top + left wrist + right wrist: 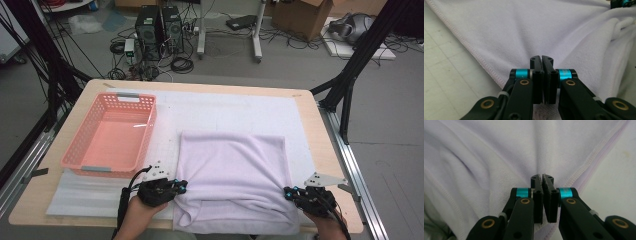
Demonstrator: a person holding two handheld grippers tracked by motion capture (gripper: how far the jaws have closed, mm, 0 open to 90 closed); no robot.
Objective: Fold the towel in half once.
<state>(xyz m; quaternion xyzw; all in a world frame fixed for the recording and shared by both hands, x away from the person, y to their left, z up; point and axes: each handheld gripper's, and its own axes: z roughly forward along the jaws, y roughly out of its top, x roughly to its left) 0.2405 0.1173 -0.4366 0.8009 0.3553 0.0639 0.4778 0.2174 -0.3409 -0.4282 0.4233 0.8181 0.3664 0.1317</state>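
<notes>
My towel lies folded at the near edge of the bench, its far fold running left to right, well right of the pink basket. My left tongs and right tongs are each clamped tight on a near corner, left and right. Any fold goes straight away from me, I judge.

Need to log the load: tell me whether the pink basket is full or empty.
Empty. The high view looks straight into the basket and shows its bare pink floor; the towel lies on the table beside it, outside.
</notes>
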